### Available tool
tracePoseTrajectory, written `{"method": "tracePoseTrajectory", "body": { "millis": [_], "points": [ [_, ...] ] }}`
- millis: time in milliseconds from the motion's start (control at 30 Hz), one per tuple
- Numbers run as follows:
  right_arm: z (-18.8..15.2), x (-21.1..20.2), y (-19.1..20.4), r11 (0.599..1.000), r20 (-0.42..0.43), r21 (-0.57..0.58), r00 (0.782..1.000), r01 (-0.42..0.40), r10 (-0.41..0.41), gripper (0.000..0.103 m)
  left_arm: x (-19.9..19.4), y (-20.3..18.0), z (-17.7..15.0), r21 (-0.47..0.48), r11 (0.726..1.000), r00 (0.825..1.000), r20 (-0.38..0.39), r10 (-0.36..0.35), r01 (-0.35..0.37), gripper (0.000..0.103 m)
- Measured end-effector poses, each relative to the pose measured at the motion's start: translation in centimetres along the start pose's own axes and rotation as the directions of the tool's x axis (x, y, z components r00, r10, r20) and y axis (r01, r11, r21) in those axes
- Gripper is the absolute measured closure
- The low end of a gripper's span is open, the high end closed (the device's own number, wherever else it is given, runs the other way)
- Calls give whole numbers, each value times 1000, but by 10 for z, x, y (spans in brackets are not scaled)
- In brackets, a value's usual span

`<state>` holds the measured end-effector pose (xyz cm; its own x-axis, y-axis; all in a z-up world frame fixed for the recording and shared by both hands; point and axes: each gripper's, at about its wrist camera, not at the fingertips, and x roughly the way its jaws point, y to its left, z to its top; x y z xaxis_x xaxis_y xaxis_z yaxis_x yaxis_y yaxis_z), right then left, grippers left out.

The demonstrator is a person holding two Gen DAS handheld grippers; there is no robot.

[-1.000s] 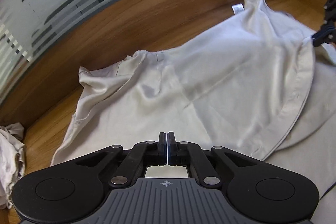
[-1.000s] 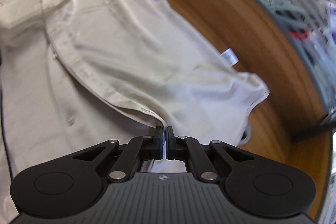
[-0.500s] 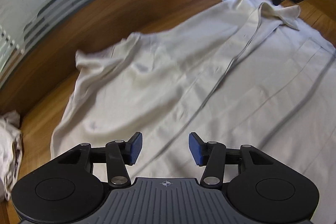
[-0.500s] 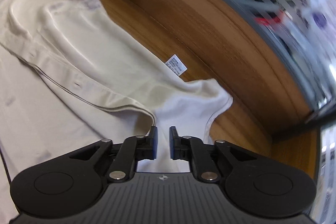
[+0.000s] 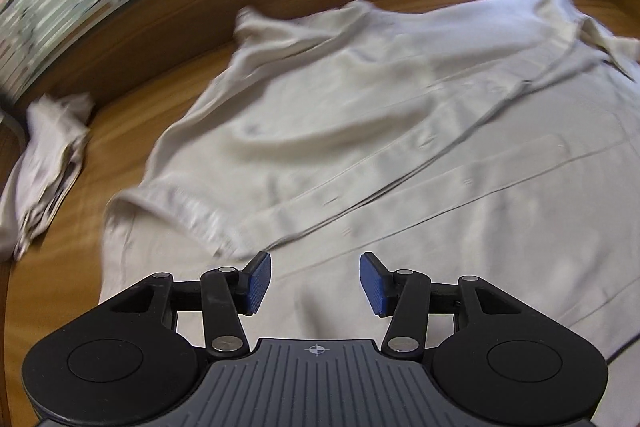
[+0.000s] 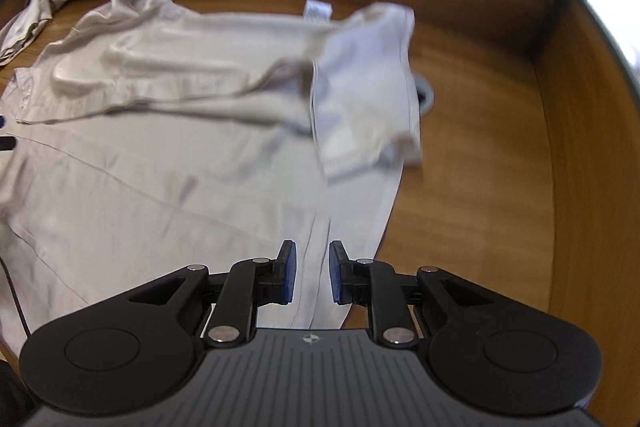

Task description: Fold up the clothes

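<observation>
Shirt [image 5: 400, 131] lies spread on the wooden table [image 6: 480, 187], beneath and ahead of both your tools. Your left gripper [image 5: 315, 285] stands spread, nothing between its jaws; your right gripper [image 6: 312, 273] is opening, jaws clear above the shirt's edge.

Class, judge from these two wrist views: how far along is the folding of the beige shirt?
Done: the beige shirt lies spread on the wooden table, one front panel laid over to the placket. In hand: nothing; the left gripper is open, and the right gripper, jaws opening, holds no cloth. Left: sleeves, sides and the final folds. A crumpled garment waits aside.
</observation>
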<state>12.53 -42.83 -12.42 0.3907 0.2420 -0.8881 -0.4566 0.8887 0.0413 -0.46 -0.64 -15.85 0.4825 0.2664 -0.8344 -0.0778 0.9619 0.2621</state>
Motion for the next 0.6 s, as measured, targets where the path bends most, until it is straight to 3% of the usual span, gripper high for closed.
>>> {"method": "tracePoseTrajectory", "body": {
  "millis": [100, 300, 400, 600],
  "points": [
    [-5, 12, 3, 999, -9, 34, 999, 31, -30, 79, -1, 13, -10, -58, 997, 999, -23, 48, -49, 50],
    [-1, 27, 13, 996, -9, -16, 996, 84, -84, 75, 1, 49, -25, -117, 978, 984, -59, 165, -171, 43],
    [0, 27, 15, 996, -15, -23, 996, 83, -83, 94, 7, 73, -26, -161, 963, 975, -75, 208, -218, 42],
    [-1, 22, 19, 995, -9, -29, 996, 93, -94, 98, 27, 109, -24, -228, 938, 963, -123, 239, -262, 39]
  ]
}}
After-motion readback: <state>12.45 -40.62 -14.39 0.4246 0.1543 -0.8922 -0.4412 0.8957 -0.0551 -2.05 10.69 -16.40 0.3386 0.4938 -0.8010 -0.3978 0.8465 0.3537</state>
